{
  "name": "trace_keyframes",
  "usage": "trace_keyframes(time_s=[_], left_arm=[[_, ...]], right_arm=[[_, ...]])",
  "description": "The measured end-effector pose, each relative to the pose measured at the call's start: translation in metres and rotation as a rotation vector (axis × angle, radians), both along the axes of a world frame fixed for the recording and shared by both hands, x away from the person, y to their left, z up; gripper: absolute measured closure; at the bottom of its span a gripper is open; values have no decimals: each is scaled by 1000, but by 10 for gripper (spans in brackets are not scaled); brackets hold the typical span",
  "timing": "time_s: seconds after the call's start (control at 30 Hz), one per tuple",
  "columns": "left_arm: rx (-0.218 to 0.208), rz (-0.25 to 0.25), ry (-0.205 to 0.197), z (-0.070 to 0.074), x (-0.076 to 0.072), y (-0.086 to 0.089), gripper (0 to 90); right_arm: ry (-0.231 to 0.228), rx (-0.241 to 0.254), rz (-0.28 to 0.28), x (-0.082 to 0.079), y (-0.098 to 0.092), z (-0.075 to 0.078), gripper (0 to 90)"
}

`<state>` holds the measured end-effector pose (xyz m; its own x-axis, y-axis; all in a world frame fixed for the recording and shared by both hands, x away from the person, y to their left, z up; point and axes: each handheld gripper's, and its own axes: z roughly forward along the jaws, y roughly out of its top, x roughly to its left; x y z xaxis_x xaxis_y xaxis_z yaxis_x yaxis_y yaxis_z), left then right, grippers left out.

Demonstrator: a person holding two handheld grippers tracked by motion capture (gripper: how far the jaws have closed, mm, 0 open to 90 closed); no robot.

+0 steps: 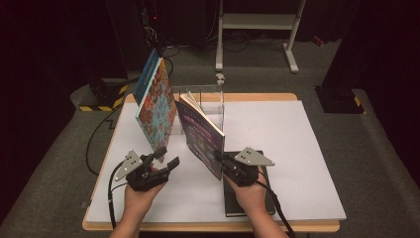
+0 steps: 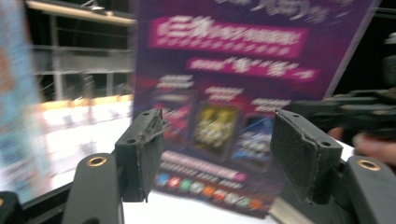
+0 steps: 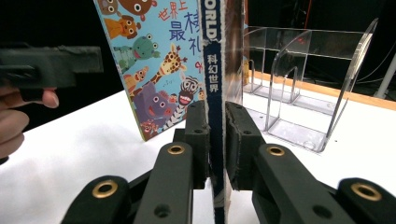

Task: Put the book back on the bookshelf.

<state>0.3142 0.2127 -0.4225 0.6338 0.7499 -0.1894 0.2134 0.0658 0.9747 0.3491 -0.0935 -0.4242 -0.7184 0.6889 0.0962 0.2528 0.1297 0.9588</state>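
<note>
Left tool [image 1: 166, 157] agape, empty; right tool [image 1: 221, 157] clamped tight.

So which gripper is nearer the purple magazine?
Right. The right gripper is shut on the purple magazine at its spine; the left gripper sits open, apart to its left, by the animal picture book.

The dark blue book spine [image 3: 214, 93] says "ORLD" at the top and "科幻世界" under it. The animal picture book [image 3: 154, 60] says "世界上" and "最" in big letters. The words on the purple cover [image 2: 233, 93] are too blurry to read
</note>
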Motion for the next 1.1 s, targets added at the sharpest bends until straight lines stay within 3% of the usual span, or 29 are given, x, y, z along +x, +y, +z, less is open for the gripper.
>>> trace_keyframes(time_s=[0.2,0.33,0.47,0.63,0.73,0.87,0.97,1.1], left_arm=[[-18,-78,-4,16,5,-33,268],[-24,-131,-19,30,9,-58,260],[-23,-142,-23,36,16,-76,242],[-32,-130,-9,36,20,-80,208],[-46,-123,-3,34,20,-80,187],[-39,-86,9,35,23,-81,165],[-10,-42,10,34,25,-83,192],[41,7,-3,33,25,-82,316]], right_arm=[[7,36,17,-2,2,-4,789],[2,28,38,-5,5,-4,784],[2,34,45,-8,7,-5,774],[28,46,66,-10,2,-8,716],[16,10,91,-17,3,-12,701],[32,31,146,-19,9,-14,693],[21,19,183,-22,17,-15,683],[30,5,209,-24,19,-16,643]])
